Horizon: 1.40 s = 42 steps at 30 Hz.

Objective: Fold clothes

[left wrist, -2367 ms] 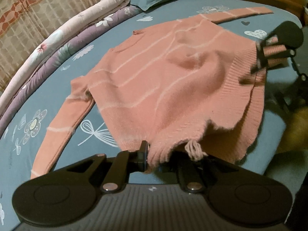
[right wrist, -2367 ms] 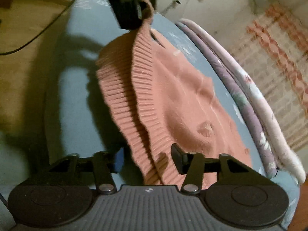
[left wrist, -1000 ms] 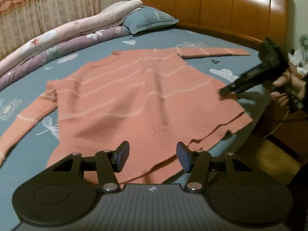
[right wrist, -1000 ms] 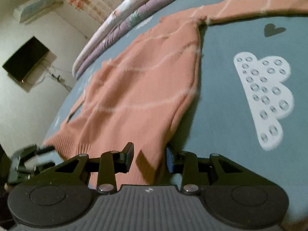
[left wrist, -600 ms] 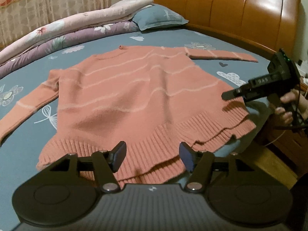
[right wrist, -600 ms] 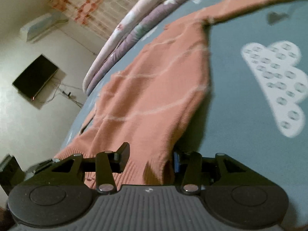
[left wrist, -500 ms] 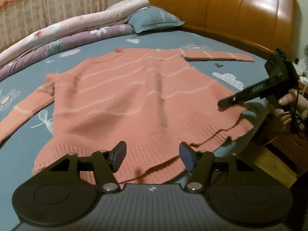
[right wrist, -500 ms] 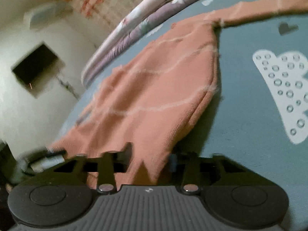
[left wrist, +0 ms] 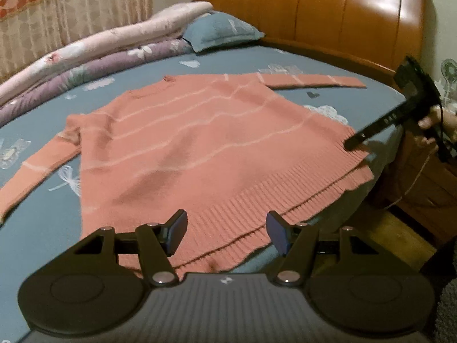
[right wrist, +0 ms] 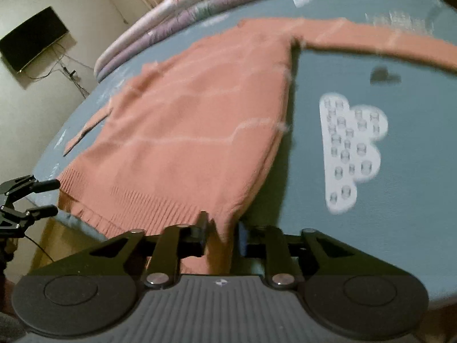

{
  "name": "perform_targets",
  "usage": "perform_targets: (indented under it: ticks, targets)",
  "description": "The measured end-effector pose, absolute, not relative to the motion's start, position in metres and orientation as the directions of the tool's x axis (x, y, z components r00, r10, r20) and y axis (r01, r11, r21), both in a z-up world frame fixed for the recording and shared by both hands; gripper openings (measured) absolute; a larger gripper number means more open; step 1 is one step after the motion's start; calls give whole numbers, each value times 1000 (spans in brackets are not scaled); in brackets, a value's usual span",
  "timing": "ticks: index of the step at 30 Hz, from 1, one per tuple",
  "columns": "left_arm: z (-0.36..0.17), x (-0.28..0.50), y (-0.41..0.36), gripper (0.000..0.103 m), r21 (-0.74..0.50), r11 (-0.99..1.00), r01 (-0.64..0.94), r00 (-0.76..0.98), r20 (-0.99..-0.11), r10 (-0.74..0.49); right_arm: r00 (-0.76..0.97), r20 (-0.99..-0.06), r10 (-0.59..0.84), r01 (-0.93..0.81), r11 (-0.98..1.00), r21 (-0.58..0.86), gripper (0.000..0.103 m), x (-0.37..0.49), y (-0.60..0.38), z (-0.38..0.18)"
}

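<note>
The salmon-pink striped sweater (left wrist: 200, 143) lies spread flat on the blue patterned bedsheet (left wrist: 357, 97), its ribbed hem at the near edge of the bed and its neck toward the far side, with one sleeve stretched out to the left and the other reaching far right toward the wooden headboard (left wrist: 328, 11). The left gripper (left wrist: 227, 230) hovers over the near hem with its jaws standing well apart, and nothing is pinched between them. The right gripper (right wrist: 221, 235) is at the sweater's near right corner; its jaws are opening, with a fold of the ribbed hem between them, and the blurred frame does not show whether the pads press on it. In the left wrist view a hand (left wrist: 437, 127) holds that gripper at the right edge of the bed. A rolled floral quilt (left wrist: 94, 57) and a blue pillow (left wrist: 220, 30) lie along the far side, and a dark wall screen (right wrist: 32, 38) hangs on the left in the right wrist view.
</note>
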<state>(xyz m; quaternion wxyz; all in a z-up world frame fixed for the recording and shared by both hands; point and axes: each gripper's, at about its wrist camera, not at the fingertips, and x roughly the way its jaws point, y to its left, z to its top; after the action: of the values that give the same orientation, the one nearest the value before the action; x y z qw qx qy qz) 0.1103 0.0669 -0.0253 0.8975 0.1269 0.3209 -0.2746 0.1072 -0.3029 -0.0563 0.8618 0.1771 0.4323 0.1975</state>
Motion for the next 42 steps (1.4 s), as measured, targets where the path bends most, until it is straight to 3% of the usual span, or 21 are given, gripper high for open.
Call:
perform_targets:
  ticks: [4,13,21,28,36,42]
  targets:
    - [-17,123,86,63,23,861,508,683,-620,-387,626,-616,479,-110,836,538,44,102,-334,-54]
    - [-2,200,127,67,-112,918,380,713,-596,-368,695,-573,435,-44,821,569,46,154,-362,-54]
    - [-27,311,173,73,-362,909,207,653,-641,-404,683,-569,457,-58,811,582,61,232,-359,-60]
    - [-70,392,214,73,-637,771,10,593,-617,-517,652,-583,484,22,757,653,67,290,-363,-69]
    - [-124,451,236,77,-830,531,-172,608,-513,-606,653,-616,440,180,700,691,68,303,-362,-67]
    - [-141,464,236,81,-897,388,-211,689,-418,-592,641,-652,405,247,695,675,68,300,-353,-63]
